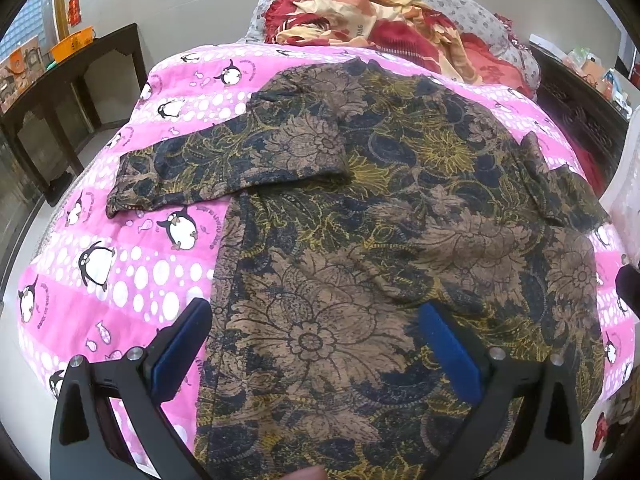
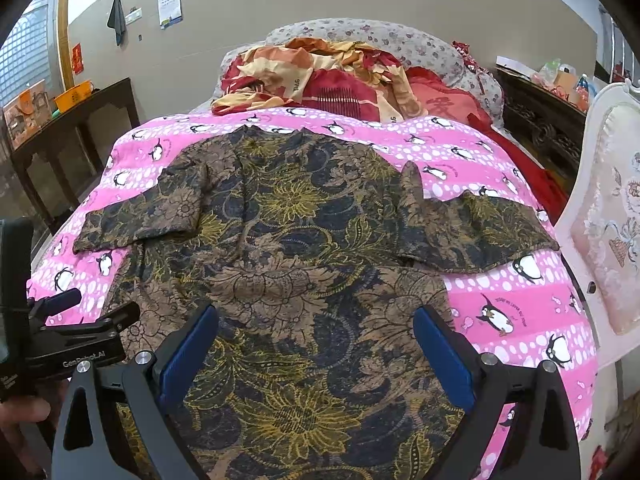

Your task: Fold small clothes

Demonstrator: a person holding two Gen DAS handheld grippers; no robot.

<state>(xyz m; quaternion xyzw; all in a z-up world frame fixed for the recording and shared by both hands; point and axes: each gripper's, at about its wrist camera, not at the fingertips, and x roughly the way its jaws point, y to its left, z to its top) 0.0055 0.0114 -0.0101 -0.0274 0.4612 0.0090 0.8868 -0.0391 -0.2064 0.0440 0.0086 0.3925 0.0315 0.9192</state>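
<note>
A brown, navy and yellow floral shirt (image 1: 360, 208) lies spread flat on a pink penguin-print bedspread (image 1: 120, 272), collar at the far end. It also shows in the right wrist view (image 2: 288, 248). Its left sleeve (image 1: 224, 164) and right sleeve (image 2: 476, 228) stick out sideways. My left gripper (image 1: 316, 316) is open and empty, hovering above the shirt's lower left part. My right gripper (image 2: 316, 320) is open and empty above the shirt's lower middle. The left gripper's body (image 2: 60, 344) shows at the left edge of the right wrist view.
A heap of red and orange bedding (image 2: 320, 76) and a floral pillow (image 2: 380, 36) lie at the bed's far end. A dark wooden table (image 2: 72, 128) stands left of the bed. A white upholstered chair (image 2: 608, 240) stands at the right.
</note>
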